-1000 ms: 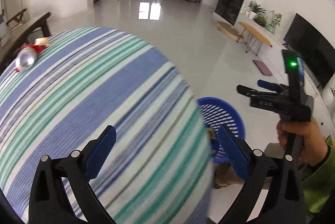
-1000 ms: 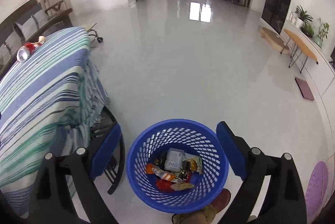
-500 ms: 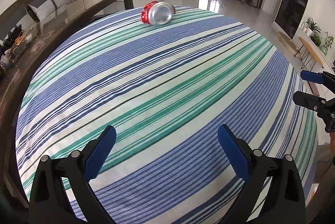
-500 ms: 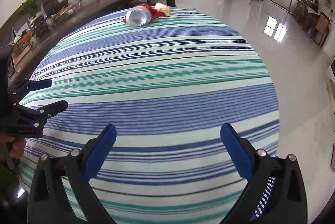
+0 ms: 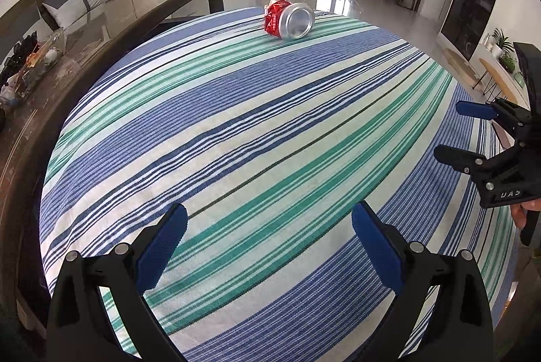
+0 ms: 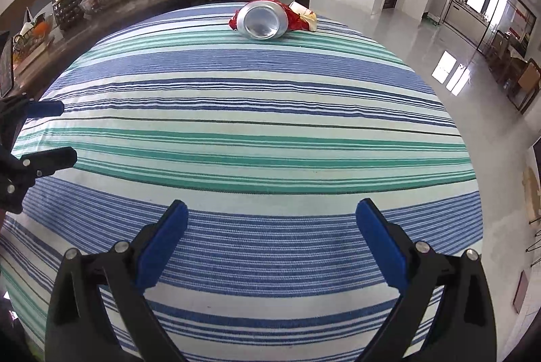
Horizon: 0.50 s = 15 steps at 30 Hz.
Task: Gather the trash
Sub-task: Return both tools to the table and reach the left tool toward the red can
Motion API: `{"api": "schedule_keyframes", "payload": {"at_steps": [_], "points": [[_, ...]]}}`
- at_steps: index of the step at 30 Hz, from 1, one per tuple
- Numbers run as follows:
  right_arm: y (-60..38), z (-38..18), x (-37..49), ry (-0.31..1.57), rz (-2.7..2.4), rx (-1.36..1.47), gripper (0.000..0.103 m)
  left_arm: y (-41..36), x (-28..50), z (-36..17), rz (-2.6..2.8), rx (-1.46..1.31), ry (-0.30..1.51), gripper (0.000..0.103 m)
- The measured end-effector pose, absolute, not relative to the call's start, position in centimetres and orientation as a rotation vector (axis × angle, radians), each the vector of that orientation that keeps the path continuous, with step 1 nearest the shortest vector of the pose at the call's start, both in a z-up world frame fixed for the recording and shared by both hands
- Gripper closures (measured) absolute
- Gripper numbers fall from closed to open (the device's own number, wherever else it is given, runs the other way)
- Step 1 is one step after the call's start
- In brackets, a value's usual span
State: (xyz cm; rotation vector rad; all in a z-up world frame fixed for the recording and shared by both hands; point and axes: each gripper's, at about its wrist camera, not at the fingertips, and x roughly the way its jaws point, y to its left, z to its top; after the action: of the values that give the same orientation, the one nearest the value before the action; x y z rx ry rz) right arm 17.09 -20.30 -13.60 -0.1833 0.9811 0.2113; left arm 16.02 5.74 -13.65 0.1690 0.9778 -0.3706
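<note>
- a crushed red soda can [image 5: 289, 19] lies on its side at the far edge of the striped tablecloth [image 5: 257, 138], its shiny silver bottom turned to the cameras.
- in the right wrist view a small crumpled wrapper [image 6: 303, 17] lies just beside the soda can [image 6: 263, 18], touching it on the side nearer the shiny floor [image 6: 399, 34].
- the left gripper [image 5: 268, 228] hangs over the near edge of the tablecloth, its two blue fingers wide apart and holding nothing. the can is far ahead of it, well apart.
- the right gripper [image 6: 270, 223] also hangs over the near edge, fingers wide apart and empty. the can is straight ahead, far across the cloth.
- a dark wooden table [image 5: 111, 20] stands along the tablecloth's left edge.
</note>
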Motion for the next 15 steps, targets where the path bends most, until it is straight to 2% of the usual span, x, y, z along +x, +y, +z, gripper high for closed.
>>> {"api": "schedule_keyframes", "payload": {"at_steps": [15], "points": [[-20.6,-14.9,17.5,0.989,0.237,-0.117,0.005,5.7,23.2,-14.9,-0.456,0.122,0.957,0.006]]}}
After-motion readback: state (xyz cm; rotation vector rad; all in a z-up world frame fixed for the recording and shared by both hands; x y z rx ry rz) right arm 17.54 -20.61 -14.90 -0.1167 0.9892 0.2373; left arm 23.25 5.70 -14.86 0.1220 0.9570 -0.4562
